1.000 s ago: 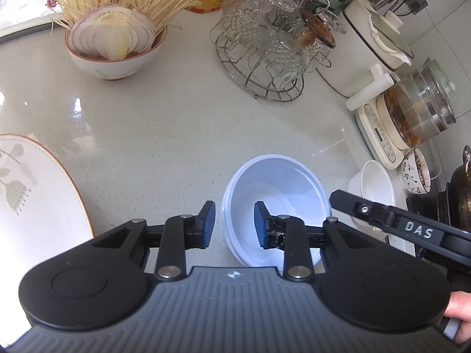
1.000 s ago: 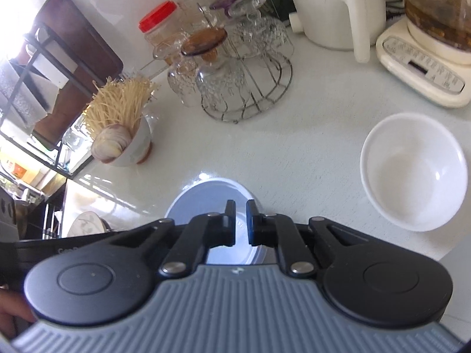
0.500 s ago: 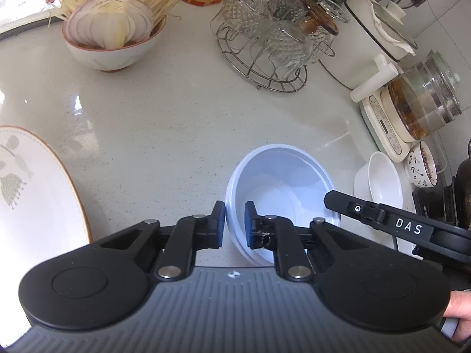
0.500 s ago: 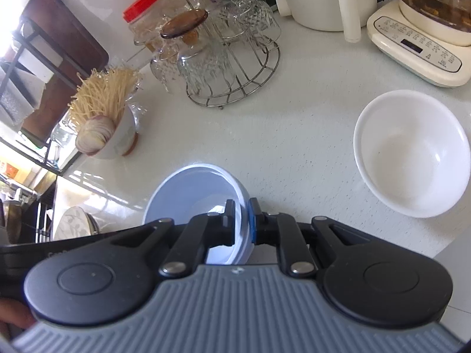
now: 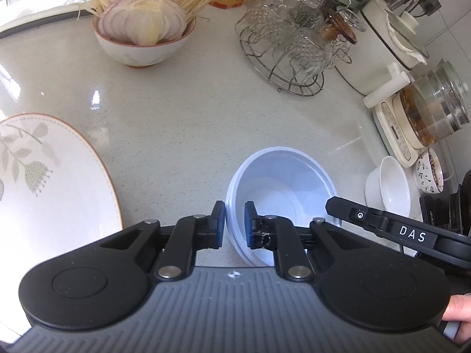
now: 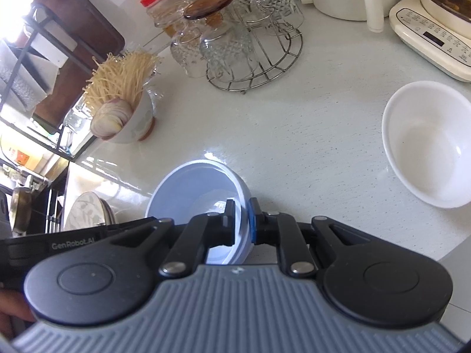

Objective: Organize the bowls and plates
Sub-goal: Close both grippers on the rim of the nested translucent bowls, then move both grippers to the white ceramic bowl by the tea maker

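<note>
Nearest, the left hand-held gripper [image 5: 234, 222] is clamped on the near-left rim of the blue bowl [image 5: 282, 182], its jaws having just been closing onto it. The right hand-held gripper [image 6: 242, 222] is clamped on the opposite rim, one pad inside, one outside. The bowl sits low over the counter [image 5: 176, 123]; whether it touches is unclear. To do this step well, I judge both should lift together and level, so the thin rim does not twist or slip. Left lies a leaf-patterned plate [image 5: 44, 182]; right, a white bowl [image 6: 426, 144], a likely nesting spot. Farther back stand an onion bowl [image 5: 144, 41] and a glass rack [image 5: 291, 47]. Readable writing: "DAS" on one gripper, "GenRobot.AI" on the other.
</note>
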`<state>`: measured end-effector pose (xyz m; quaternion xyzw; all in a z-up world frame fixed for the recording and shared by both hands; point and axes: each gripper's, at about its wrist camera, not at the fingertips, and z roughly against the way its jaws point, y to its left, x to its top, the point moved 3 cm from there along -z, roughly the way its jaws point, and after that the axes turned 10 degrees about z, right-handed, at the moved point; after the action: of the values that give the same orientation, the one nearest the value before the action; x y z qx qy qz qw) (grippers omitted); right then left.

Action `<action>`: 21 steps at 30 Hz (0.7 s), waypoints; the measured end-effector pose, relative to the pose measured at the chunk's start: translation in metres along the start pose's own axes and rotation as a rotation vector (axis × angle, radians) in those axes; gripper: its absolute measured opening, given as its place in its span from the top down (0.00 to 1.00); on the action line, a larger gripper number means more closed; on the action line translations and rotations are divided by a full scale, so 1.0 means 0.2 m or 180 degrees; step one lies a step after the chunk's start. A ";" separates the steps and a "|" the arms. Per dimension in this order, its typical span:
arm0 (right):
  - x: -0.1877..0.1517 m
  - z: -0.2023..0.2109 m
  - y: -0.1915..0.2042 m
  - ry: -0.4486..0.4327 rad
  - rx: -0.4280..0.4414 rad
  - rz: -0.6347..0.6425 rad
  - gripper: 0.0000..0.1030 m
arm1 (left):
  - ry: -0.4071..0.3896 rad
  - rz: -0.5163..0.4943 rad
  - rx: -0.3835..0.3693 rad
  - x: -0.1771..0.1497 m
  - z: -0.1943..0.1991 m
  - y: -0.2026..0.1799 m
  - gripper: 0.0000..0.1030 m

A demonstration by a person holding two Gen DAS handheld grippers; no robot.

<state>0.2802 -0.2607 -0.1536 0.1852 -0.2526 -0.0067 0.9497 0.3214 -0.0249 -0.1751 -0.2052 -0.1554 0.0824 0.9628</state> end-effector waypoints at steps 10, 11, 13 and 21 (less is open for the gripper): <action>0.03 0.06 0.01 -0.0140 -0.0188 0.0025 0.87 | -0.0064 -0.0039 0.0053 0.04 0.06 -0.02 0.83; 0.03 0.08 0.01 -0.0155 -0.0207 0.0035 0.87 | -0.0088 -0.0060 0.0064 0.04 0.08 -0.03 0.83; 0.05 0.13 0.02 -0.0256 -0.0221 0.0042 0.87 | -0.0136 -0.0099 0.0082 0.06 0.10 -0.05 0.83; 0.09 0.34 0.02 -0.0708 -0.0424 0.0098 0.87 | -0.0317 -0.0448 -0.0040 0.12 0.23 -0.23 0.83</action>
<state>0.2622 -0.2835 -0.0891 0.1158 -0.3581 -0.0293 0.9260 0.3324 -0.0445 -0.1104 -0.1956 -0.2176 0.0237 0.9560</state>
